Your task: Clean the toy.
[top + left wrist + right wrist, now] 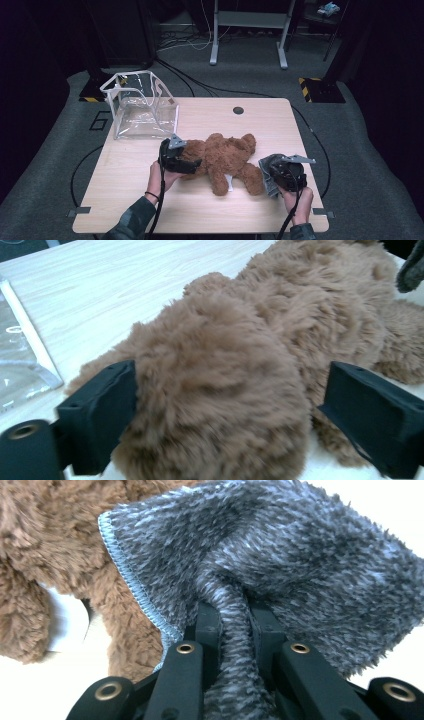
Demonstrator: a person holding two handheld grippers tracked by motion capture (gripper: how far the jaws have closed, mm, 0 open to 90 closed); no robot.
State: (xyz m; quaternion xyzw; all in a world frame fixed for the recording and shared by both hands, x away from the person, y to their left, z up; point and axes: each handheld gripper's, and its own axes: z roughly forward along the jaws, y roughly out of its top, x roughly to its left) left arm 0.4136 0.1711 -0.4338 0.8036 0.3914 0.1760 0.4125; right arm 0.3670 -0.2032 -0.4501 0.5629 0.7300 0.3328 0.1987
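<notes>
My left claw (192,164): jaws spread wide, set on either side of the teddy bear's plush bulk; in the left gripper view the left pad brushes the fur while the right pad (375,412) stands clear of it, so I am not squeezing anything.
My right claw (274,176): clenched on a grey fleece cloth (280,565); in the right gripper view a twisted fold of it runs down between my two closed jaws and the rest fans out above them.
Cloth edge: a light blue stitched hem (131,577) runs down its left side in that view, right against the bear's brown fur.
Teddy bear (227,157): brown, lying flat near the middle of the wooden table (250,120), between my two claws; its head end points toward my left claw, its legs toward my right.
Bear's tag: a small white label (229,181) shows between its legs.
Cloth and bear: the cloth hangs from my right claw just beside the bear's nearer leg, touching or almost touching it.
My hands: left hand (162,180) wears a dark wristband; right hand (299,197) grips from below.
Clear plastic bag (141,104): stands open at the table's far left corner, well apart from the bear.
Table hole: a round dark grommet (238,110) near the far edge.
</notes>
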